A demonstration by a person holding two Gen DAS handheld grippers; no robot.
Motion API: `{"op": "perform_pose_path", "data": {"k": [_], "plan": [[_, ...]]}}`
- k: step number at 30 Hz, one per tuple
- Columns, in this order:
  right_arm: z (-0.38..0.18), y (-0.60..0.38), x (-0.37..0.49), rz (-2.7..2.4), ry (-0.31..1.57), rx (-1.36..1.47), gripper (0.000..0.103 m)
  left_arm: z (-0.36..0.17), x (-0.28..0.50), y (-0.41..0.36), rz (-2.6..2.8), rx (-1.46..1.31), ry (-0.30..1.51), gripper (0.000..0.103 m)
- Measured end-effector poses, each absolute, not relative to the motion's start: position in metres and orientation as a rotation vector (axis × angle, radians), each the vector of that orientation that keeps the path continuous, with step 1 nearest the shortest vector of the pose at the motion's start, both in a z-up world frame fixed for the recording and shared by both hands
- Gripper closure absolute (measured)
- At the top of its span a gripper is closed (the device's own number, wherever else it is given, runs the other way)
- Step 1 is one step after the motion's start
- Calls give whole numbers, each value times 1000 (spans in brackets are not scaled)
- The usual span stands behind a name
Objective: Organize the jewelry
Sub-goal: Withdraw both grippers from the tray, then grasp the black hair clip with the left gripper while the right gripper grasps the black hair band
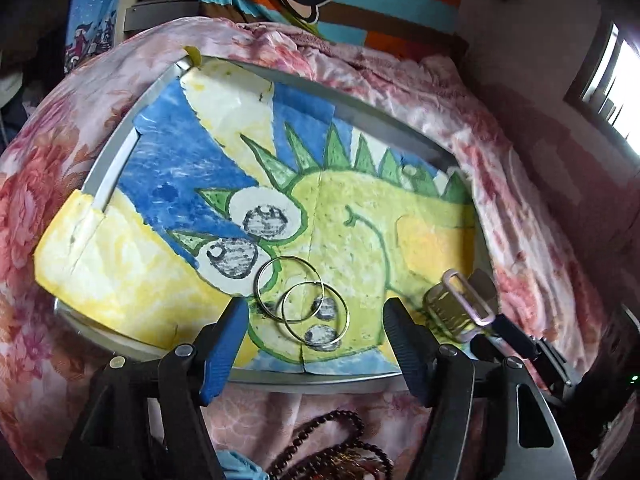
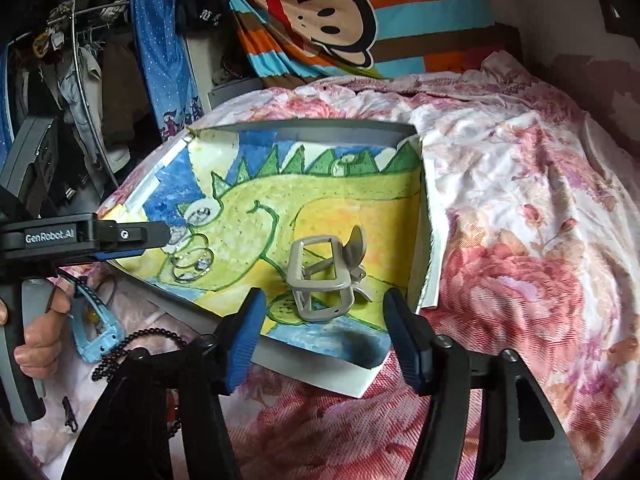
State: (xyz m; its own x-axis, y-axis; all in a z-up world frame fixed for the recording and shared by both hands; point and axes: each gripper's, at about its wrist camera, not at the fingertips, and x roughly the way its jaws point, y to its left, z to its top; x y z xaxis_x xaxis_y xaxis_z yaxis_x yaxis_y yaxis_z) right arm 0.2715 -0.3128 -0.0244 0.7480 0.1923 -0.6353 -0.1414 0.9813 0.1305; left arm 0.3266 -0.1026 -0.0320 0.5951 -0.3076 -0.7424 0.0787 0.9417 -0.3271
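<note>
Two thin silver hoop earrings (image 1: 301, 299) lie overlapping on a dinosaur drawing (image 1: 360, 216) inside a grey tray (image 1: 116, 168). My left gripper (image 1: 316, 322) is open and empty, its fingers on either side of the hoops near the tray's front edge. A grey hair claw clip (image 2: 322, 276) rests on the drawing's right part; it also shows in the left wrist view (image 1: 460, 306). My right gripper (image 2: 326, 320) is open and empty, just in front of the clip. The hoops (image 2: 192, 262) and the left gripper's fingers (image 2: 132, 236) also show in the right wrist view.
The tray sits on a pink floral bedspread (image 2: 520, 240). A dark bead necklace (image 1: 340, 444) lies on the spread below the tray, seen too in the right wrist view (image 2: 132, 350) beside a light-blue watch (image 2: 96, 328). A striped monkey blanket (image 2: 340, 20) hangs behind.
</note>
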Motion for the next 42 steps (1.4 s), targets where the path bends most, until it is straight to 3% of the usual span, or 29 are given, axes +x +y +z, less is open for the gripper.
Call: {"op": "perform_pose_path", "data": {"k": [6, 8, 15, 28, 42], "plan": [[9, -318, 230, 160, 602, 77, 26, 1, 301, -99, -228, -256, 803, 18], [19, -321, 216, 149, 565, 88, 18, 15, 283, -98, -214, -241, 739, 6], [51, -321, 159, 138, 437, 67, 3, 47, 226, -88, -199, -216, 583, 0], [76, -289, 62, 173, 337, -5, 2, 54, 112, -56, -152, -123, 467, 0], [36, -274, 15, 202, 495, 17, 2, 19, 36, -19, -135, -101, 519, 0]]}}
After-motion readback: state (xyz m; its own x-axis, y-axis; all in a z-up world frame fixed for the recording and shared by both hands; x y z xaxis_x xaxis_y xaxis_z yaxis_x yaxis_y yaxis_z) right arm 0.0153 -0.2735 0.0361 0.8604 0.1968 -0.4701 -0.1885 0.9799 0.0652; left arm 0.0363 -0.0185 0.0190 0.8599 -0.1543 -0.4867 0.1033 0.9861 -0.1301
